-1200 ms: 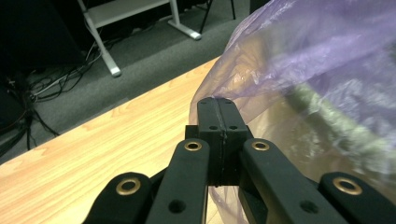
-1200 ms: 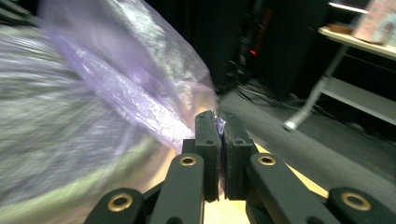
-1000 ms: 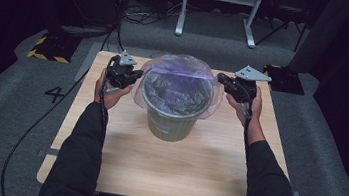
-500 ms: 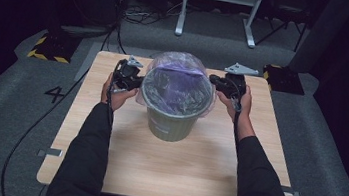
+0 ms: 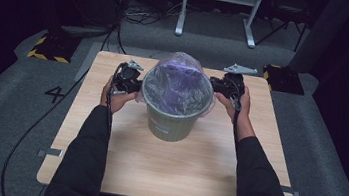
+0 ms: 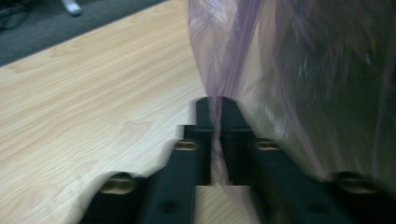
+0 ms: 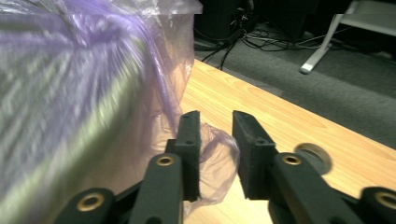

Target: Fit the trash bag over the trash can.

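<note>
A green bin [image 5: 172, 123] stands mid-table, lined with a thin purple plastic bag [image 5: 177, 78] whose top bulges over the rim. At the bin's left side is my left gripper [image 5: 138, 91]. In the left gripper view its jaws [image 6: 213, 102] have just been opening slightly, though a gathered strand of the bag [image 6: 303, 70] is still pinched between them. My right gripper [image 5: 214, 85] is at the bin's right rim. Its jaws [image 7: 216, 121] have just been opening and stand apart, with a loose fold of the bag [image 7: 93, 46] hanging between them against the left pad.
The bin stands on a wooden table [image 5: 178, 174] with bare board in front of it and on both sides. Beyond the far edge are grey carpet, cables [image 5: 142, 16] and white stand legs [image 5: 218, 12]. A round hole [image 7: 314, 156] shows in the tabletop.
Both hands came in from wide of the bin to its rim, carrying the bag's edges down around it. The right jaws have parted.
</note>
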`<state>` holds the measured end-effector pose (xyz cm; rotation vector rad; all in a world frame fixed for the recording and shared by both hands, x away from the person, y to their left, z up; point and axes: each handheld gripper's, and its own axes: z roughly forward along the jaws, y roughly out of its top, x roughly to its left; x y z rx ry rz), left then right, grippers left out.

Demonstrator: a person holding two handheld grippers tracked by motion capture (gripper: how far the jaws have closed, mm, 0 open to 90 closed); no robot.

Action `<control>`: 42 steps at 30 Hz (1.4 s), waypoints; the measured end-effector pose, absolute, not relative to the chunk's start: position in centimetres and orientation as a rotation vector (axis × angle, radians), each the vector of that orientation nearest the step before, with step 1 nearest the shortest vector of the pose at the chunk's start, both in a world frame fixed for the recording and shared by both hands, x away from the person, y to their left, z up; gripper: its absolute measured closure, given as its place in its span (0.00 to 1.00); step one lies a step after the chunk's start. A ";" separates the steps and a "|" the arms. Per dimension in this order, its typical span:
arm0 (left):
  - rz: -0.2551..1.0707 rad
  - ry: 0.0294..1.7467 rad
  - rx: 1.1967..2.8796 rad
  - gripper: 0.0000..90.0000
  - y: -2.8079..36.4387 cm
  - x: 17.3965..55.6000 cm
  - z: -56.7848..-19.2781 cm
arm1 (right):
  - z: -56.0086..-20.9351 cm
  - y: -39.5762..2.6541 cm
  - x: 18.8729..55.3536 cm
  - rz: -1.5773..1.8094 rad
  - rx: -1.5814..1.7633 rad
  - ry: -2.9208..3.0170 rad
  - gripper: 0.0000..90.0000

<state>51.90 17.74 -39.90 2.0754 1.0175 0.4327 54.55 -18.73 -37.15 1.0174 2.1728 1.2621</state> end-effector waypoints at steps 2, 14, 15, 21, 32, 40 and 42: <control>0.483 1.005 2.083 0.78 18.2 51.0 -39.8 | -37.2 -19.3 54.3 1.247 0.996 2.173 0.74; 0.551 0.810 2.032 0.47 20.7 45.9 -39.1 | -37.1 -23.7 51.5 1.224 0.854 2.198 0.39; 0.554 0.802 2.038 0.44 20.5 45.8 -39.0 | -36.9 -23.9 51.0 1.225 0.821 2.200 0.37; 0.576 0.731 2.021 0.28 19.4 44.9 -38.3 | -35.6 -24.8 49.2 1.270 0.712 2.219 0.31; 0.653 0.713 2.062 0.70 19.3 44.4 -37.8 | -36.8 -23.9 45.6 1.364 0.607 2.301 0.28; 0.645 0.684 2.051 0.92 19.1 44.2 -37.7 | -37.1 -23.2 42.1 1.267 0.507 2.233 0.28; 0.650 0.674 2.052 0.96 18.9 44.3 -37.8 | -37.0 -22.8 41.4 1.262 0.478 2.259 0.27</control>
